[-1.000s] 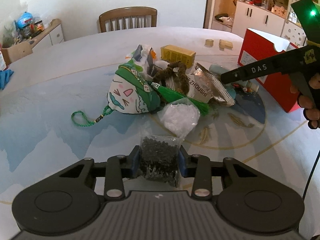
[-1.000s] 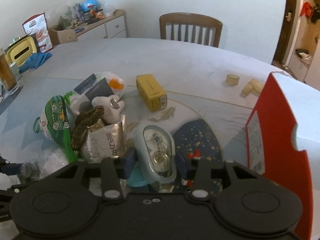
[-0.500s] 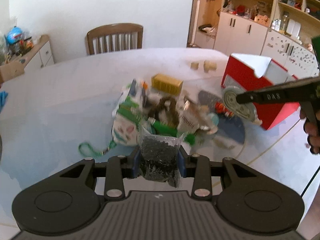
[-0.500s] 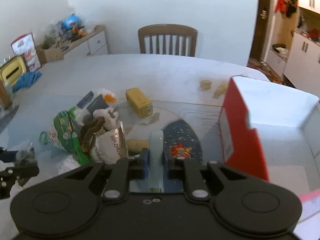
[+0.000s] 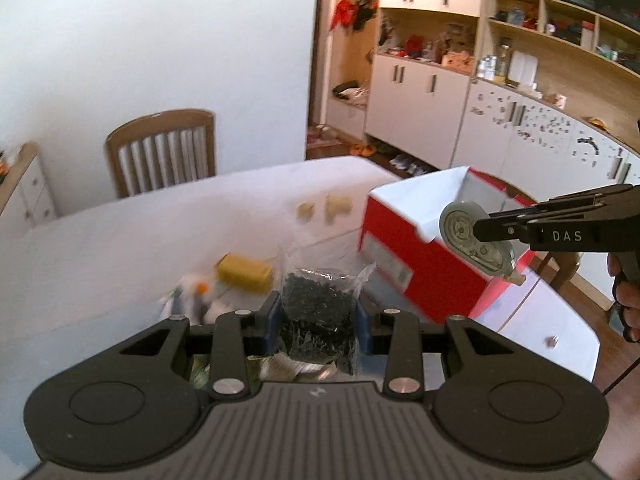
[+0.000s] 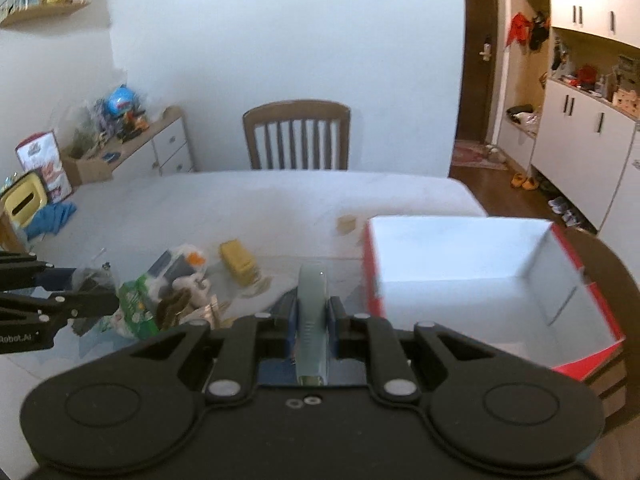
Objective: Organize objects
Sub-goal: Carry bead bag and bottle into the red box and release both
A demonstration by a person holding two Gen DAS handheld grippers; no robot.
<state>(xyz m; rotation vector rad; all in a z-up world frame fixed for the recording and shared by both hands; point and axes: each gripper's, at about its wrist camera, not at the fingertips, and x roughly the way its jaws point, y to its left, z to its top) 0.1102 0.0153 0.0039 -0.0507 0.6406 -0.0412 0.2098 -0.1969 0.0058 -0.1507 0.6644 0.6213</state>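
Clamping a bead bag [image 5: 316,312], left hand-held gripper [image 5: 318,326] sees right's [image 6: 312,322] tape dispenser [image 5: 474,240] broadside.

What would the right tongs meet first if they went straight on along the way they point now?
Probably the table beyond the pile, then the chair. The right tongs, holding the tape dispenser, point just left of the red box. Depth is unclear.

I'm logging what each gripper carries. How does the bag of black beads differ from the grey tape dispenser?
The bag of black beads is soft, clear plastic with dark grains; the grey tape dispenser is a rigid, rounded shell. The left gripper holds the bag above the clutter; the right gripper holds the dispenser by the red box. Both are clamped, off the table.
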